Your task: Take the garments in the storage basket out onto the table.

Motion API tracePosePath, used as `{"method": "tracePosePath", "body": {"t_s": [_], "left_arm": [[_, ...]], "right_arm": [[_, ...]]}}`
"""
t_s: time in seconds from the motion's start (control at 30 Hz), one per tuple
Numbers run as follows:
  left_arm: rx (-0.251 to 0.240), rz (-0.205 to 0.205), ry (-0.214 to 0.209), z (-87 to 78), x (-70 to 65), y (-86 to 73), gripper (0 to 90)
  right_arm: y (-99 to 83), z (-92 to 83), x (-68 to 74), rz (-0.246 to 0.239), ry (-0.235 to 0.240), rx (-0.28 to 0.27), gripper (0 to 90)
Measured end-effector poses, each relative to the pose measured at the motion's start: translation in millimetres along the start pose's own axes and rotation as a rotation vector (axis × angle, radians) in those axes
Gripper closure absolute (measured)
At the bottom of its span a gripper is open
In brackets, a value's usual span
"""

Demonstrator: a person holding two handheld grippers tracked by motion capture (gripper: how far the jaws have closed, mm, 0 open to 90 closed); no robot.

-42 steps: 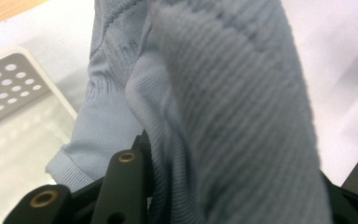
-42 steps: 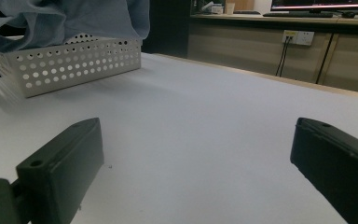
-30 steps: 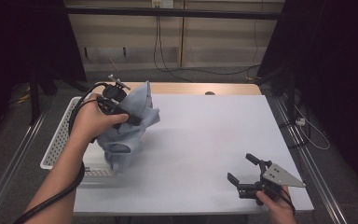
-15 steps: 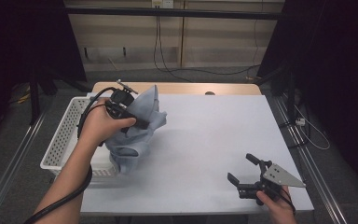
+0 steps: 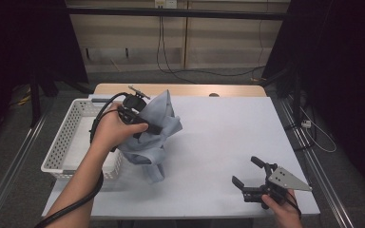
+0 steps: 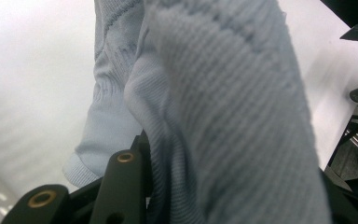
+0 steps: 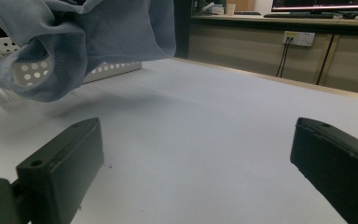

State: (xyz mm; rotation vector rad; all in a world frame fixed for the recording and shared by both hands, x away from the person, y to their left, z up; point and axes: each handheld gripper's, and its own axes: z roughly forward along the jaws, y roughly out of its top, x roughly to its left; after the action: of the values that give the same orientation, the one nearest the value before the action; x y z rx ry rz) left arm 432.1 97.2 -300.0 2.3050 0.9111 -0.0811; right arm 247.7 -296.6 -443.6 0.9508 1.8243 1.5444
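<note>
Basket [image 5: 64,142] at the surface's [image 5: 228,137] left edge; garment [image 5: 159,123] just right of it, above the surface; right tool [image 5: 248,178] near front right corner.

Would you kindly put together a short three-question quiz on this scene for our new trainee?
1. True or false: the left gripper holds the light blue garment.
2. Which stands left of the garment? A. white basket B. red bucket C. glass jar
3. How do the jaws of the right gripper stand?

Key
1. True; the fabric hangs bunched from its jaws, above the table.
2. A.
3. Wide apart, nothing between them, low at the table's near right corner.
</note>
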Motion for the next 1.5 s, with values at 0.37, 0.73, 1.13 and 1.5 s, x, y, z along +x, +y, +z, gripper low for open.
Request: {"method": "tracePosePath", "body": {"t_s": [0.37,0.73,1.13,1.5], "left_arm": [[0.001,0.016,-0.027,17.1,-8.1,-0.2,59.5],[-0.005,0.027,-0.046,34.8,-12.2,-1.7,57.5],[-0.033,0.035,-0.059,46.4,-12.1,-1.6,54.0],[-0.041,0.049,-0.042,57.1,-13.5,-0.8,55.3]], "right_arm": [[-0.1,-0.3,-0.1,-0.001,0.001,0.0,2.1],[-0.2,-0.4,-0.1,0.001,-0.001,0.001,2.3],[-0.1,-0.8,-0.4,-0.001,0.0,0.001,2.3],[-0.1,-1.1,-0.4,0.0,0.001,0.001,2.3]]}}
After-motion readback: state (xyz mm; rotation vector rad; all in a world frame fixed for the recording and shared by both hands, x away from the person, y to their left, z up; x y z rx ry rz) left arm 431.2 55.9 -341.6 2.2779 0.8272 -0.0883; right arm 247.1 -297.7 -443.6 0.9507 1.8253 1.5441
